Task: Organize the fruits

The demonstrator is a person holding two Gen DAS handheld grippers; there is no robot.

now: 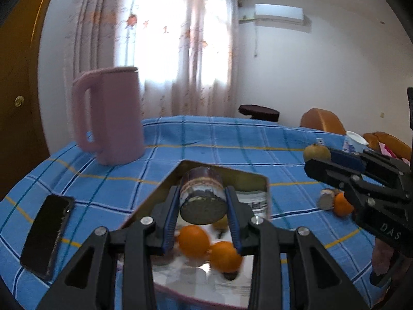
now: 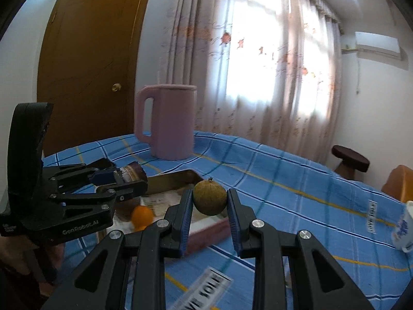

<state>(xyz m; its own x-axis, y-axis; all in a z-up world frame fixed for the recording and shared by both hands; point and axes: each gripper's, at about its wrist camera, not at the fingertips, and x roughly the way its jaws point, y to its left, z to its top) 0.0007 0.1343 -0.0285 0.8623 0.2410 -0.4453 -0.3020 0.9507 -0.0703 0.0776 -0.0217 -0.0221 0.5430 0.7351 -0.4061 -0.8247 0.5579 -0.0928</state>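
1. The left gripper [image 1: 204,204] has its fingers [image 1: 171,214] closed on a short purple-and-tan cylinder [image 1: 202,196], gripped across its sides; its long axis runs along the fingers, flat end facing back toward the hand
2. That cylinder hangs directly above the shallow metal tray [image 1: 180,170] on the blue checked tabletop [image 1: 219,142], where two oranges [image 1: 193,241] already lie side by side, so the drop spot looks to be straight below, with little sideways travel left
3. The right gripper [image 2: 210,200] has its fingers [image 2: 185,214] closed on a round brownish-green fruit [image 2: 210,199], pinched at its widest part, stem end up
4. Seen from the right wrist, this fruit sits over the tray's near right corner, just beside the rim [image 2: 180,175], so it is at the edge, not over the middle
5. The left hand is nearer to a release; the right likely needs to shift leftward, staying clear of the left gripper
6. A further orange [image 1: 342,204] and a small can-like piece [image 1: 325,199] lie apart on the cloth, to the tray's right
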